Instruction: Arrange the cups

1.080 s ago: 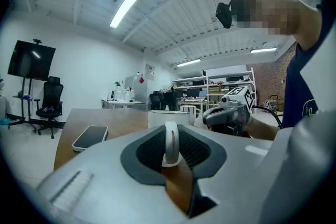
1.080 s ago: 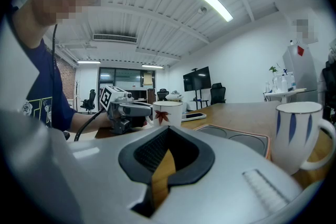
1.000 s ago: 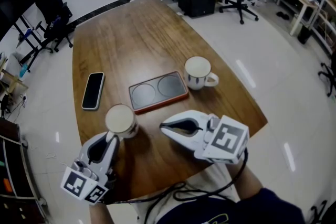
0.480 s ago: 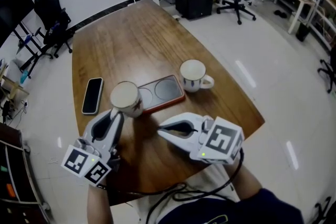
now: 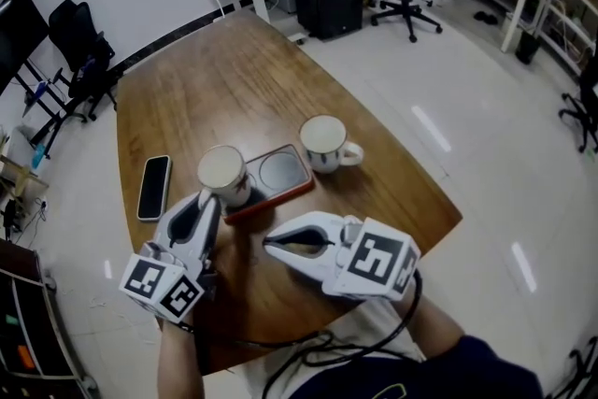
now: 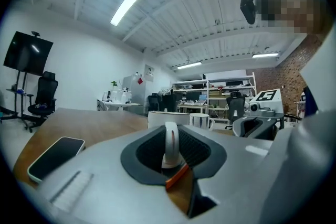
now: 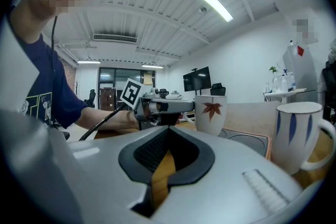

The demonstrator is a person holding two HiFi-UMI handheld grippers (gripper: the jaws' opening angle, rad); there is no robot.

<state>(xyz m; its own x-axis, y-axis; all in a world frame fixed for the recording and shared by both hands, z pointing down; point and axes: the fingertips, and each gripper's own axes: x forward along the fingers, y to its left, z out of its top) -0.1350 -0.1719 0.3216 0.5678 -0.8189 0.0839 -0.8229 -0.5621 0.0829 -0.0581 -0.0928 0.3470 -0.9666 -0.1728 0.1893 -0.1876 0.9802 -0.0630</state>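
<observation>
A white cup with a red leaf print (image 5: 222, 171) sits over the left slot of the orange-rimmed tray (image 5: 291, 190); I cannot tell whether it rests there. My left gripper (image 5: 213, 199) is shut on that cup's handle (image 6: 170, 140), which stands upright between the jaws. A second white mug with blue stripes (image 5: 322, 143) stands just right of the tray, its handle pointing right. My right gripper (image 5: 271, 243) hovers shut and empty near the table's front edge, pointing left toward the leaf cup (image 7: 210, 113) and the striped mug (image 7: 296, 134).
A black phone (image 5: 152, 187) lies on the wooden table (image 5: 224, 89) left of the tray. The tray's right slot (image 5: 283, 169) is bare. Office chairs, desks and a black cabinet stand on the floor beyond the table's far end.
My left gripper has carried the leaf cup away from the table's front edge to the tray's left slot. The right gripper has stayed where it was.
</observation>
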